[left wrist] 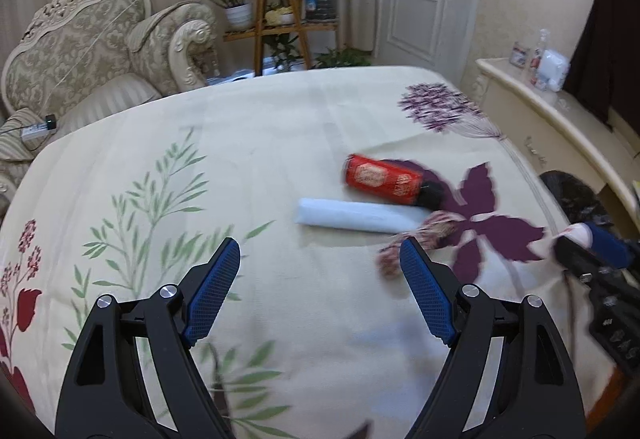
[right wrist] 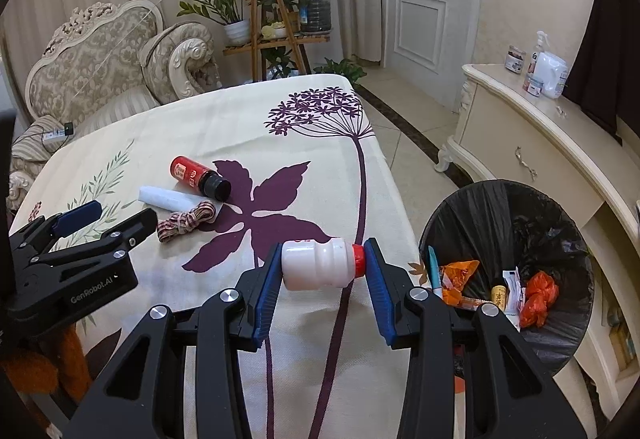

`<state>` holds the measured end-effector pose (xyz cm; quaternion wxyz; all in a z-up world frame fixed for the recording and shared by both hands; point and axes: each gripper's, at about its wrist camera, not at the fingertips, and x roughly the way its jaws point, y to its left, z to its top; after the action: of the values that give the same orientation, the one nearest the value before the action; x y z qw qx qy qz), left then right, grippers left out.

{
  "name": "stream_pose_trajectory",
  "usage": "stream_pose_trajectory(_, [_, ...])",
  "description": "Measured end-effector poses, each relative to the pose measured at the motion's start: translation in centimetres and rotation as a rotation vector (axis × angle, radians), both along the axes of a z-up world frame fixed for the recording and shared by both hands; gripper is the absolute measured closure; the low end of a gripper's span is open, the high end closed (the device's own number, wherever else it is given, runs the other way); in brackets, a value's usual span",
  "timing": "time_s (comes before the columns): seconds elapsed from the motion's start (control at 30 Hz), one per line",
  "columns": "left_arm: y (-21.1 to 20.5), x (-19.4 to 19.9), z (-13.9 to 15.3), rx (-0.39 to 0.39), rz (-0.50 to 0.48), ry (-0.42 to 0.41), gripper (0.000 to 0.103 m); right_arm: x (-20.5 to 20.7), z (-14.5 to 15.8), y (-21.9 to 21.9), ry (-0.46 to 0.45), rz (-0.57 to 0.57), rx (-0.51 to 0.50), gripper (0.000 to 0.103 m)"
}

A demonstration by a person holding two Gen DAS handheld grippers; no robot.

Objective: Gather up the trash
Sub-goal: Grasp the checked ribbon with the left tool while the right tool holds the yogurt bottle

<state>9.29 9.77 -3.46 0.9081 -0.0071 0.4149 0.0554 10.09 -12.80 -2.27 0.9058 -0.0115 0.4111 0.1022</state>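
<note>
My right gripper [right wrist: 322,269] is shut on a small white bottle with a red cap [right wrist: 320,268], held lengthwise between the blue pads above the table's right edge, left of the black-lined trash bin [right wrist: 568,239]. My left gripper [left wrist: 320,259] is open and empty above the cloth; it also shows in the right wrist view [right wrist: 116,215]. Ahead of it lie a red bottle with a black cap [left wrist: 386,179] [right wrist: 196,175], a white paper roll [left wrist: 356,216] [right wrist: 164,198] and a bundle of checked string [left wrist: 420,239] [right wrist: 186,224].
The table has a floral cream cloth [right wrist: 224,119]. The bin holds orange wrappers [right wrist: 538,297] and other trash. A cream sideboard [right wrist: 532,143] with bottles stands at the right, an armchair [right wrist: 104,55] and a plant stand [right wrist: 276,19] behind the table.
</note>
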Motion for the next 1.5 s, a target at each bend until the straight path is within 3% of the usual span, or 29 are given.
stream_pose_trajectory(0.13, [1.2, 0.9, -0.6, -0.020, 0.029, 0.044, 0.023, 0.0, 0.0, 0.1, 0.002, 0.002, 0.002, 0.062])
stream_pose_trajectory(0.3, [0.7, 1.8, -1.0, 0.003, -0.012, 0.084, 0.023, 0.0, -0.2, 0.2, 0.009, 0.005, -0.002, 0.062])
stream_pose_trajectory(0.6, [-2.0, 0.5, -1.1, -0.022, -0.116, 0.088, 0.023, -0.1, -0.2, 0.1, 0.013, 0.002, -0.002, 0.062])
stream_pose_trajectory(0.87, [-2.0, 0.2, 0.5, -0.081, -0.096, 0.042, 0.023, -0.3, 0.0, -0.7, 0.006, -0.009, 0.001, 0.062])
stream_pose_trajectory(1.07, [-3.4, 1.2, 0.1, -0.071, -0.122, 0.045, 0.025, -0.5, -0.1, -1.4, 0.008, -0.021, 0.004, 0.062])
stream_pose_trajectory(1.37, [-4.2, 1.7, -1.1, -0.083, -0.133, 0.069, 0.061, -0.5, 0.0, -1.9, 0.006, -0.027, 0.010, 0.062])
stream_pose_trajectory(1.43, [-4.1, 1.6, -1.1, -0.101, -0.142, 0.063, 0.078, -0.5, 0.0, -2.0, 0.006, -0.028, 0.011, 0.062])
stream_pose_trajectory(1.5, [-3.8, 1.5, -1.2, -0.126, -0.151, 0.058, 0.084, -0.5, 0.0, -2.0, 0.008, -0.029, 0.011, 0.062])
